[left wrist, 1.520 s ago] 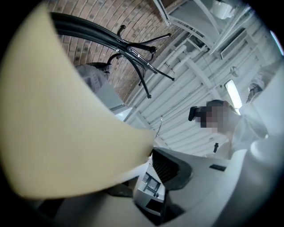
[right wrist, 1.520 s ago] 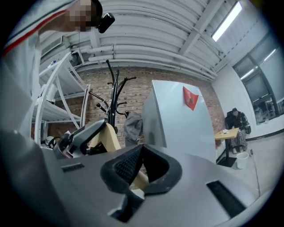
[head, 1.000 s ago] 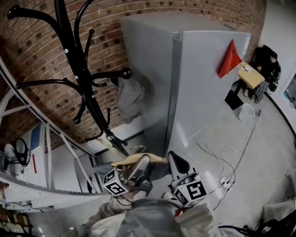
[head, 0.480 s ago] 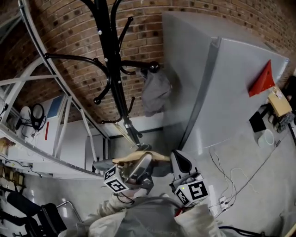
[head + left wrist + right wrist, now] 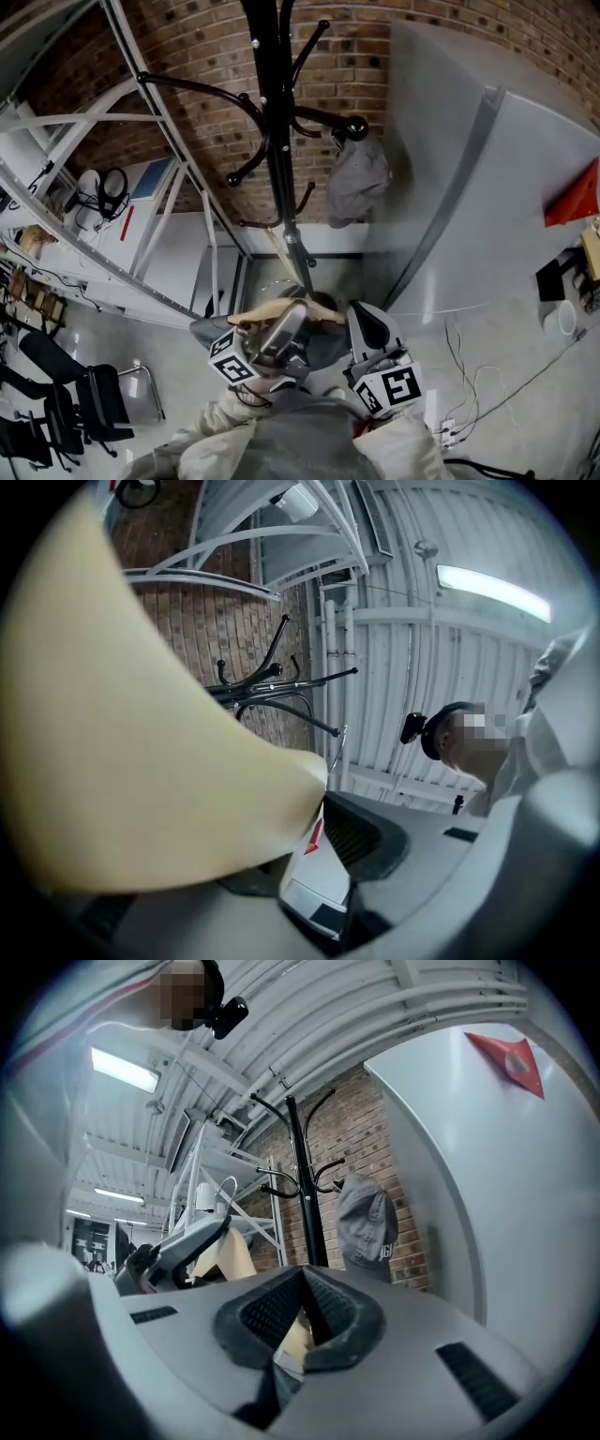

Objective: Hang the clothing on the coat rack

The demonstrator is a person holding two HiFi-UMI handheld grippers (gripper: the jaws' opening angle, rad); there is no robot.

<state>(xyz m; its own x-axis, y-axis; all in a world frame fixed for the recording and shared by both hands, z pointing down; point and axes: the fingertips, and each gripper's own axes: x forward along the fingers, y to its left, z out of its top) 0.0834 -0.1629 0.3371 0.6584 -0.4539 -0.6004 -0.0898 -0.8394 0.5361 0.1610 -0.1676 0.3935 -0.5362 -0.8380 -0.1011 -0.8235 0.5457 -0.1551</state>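
Right now I have both claws low and near me in the head view, sharing one tan piece of clothing [image 5: 274,312]. My left gripper [image 5: 286,321] is clamped on its left part; in the left gripper view the tan cloth fills most of the picture and presses against the dark jaw pad. My right gripper [image 5: 300,1324] has its jaws pinched together with a sliver of the same tan cloth between them. Farther off, straight ahead, stands the black coat rack [image 5: 278,141] against a brick wall [image 5: 202,56]. A grey cap [image 5: 358,183] hangs on one of its right-hand hooks. A tall grey cabinet [image 5: 506,216] stands to the right of the rack, and a white metal frame [image 5: 141,234] to its left.
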